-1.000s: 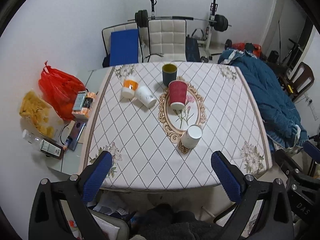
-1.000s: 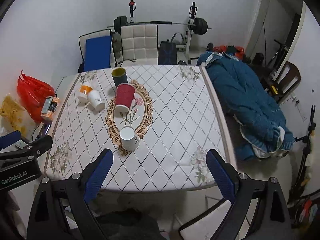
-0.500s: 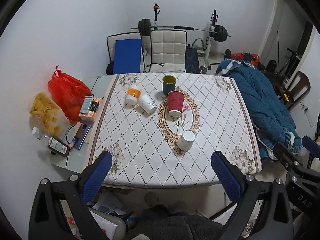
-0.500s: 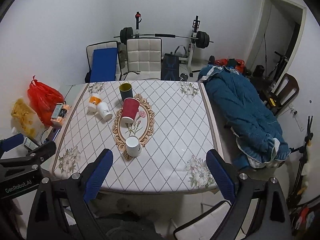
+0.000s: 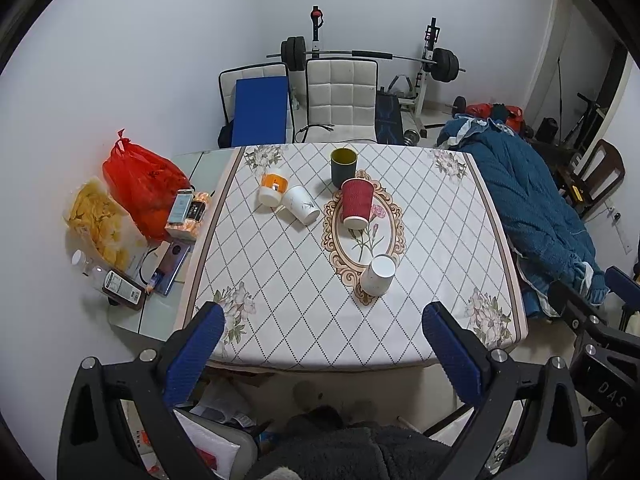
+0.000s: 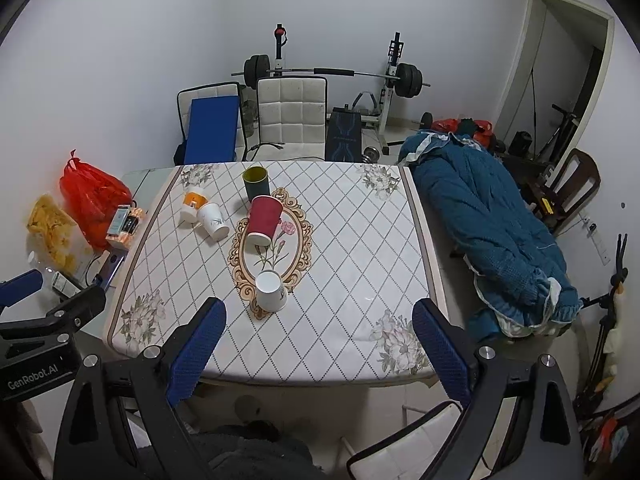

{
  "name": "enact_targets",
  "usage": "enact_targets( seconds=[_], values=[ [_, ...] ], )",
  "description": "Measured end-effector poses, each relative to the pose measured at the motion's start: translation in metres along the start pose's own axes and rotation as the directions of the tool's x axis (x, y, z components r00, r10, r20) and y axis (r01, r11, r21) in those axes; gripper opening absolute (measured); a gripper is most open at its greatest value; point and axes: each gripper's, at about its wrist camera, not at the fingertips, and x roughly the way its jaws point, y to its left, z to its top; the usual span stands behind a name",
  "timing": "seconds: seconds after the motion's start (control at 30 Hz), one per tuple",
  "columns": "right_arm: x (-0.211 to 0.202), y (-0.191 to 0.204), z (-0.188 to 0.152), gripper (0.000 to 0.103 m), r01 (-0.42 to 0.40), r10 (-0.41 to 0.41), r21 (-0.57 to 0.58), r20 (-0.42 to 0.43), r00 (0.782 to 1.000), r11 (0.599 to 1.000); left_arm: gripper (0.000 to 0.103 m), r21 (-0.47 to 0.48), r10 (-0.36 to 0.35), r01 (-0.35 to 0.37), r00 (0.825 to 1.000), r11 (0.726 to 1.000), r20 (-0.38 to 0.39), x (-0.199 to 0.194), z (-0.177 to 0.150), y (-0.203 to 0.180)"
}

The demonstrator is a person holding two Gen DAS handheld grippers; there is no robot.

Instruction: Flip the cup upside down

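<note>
Several cups stand on a table [image 5: 440, 240] with a diamond-pattern cloth. A white paper cup [image 5: 377, 275] stands upside down nearest me; it also shows in the right wrist view [image 6: 270, 290]. A red cup [image 5: 356, 203] stands upside down in the middle. A dark green cup [image 5: 343, 167] stands upright at the back. A white cup [image 5: 301, 204] and an orange-and-white cup [image 5: 273, 188] are at the back left. My left gripper [image 5: 324, 344] and right gripper [image 6: 320, 338] are both open and empty, held off the table's near edge.
A side table at left holds a red bag [image 5: 140, 184], a snack bag [image 5: 104, 224], bottles and a phone. White chairs [image 5: 340, 100] and a barbell rack stand behind the table. A blue quilt [image 5: 536, 208] lies to the right.
Both grippers have drawn back and up from the table, so the table and cups look smaller. The cups have not moved. Both grippers stay open.
</note>
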Motion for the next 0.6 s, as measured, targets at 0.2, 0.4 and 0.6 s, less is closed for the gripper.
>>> enact_targets(
  seconds=[0.2,0.4,0.6],
  values=[
    [0.006,-0.003,0.0,0.097,0.0,0.0,0.006,-0.01,1.0,1.0,0.101,-0.002,-0.002,0.002,1.0,1.0,-0.013,0.001,-0.001,0.001],
    [0.01,-0.002,-0.001,0.097,-0.009,0.009,0.007,-0.019,1.0,1.0,0.101,-0.002,-0.004,0.004,1.0,1.0,-0.016,0.001,-0.001,0.002],
    [0.011,-0.001,0.0,0.097,-0.018,0.018,0.007,-0.022,1.0,1.0,0.101,-0.009,-0.006,0.006,1.0,1.0,-0.019,0.002,0.0,0.001]
  ],
)
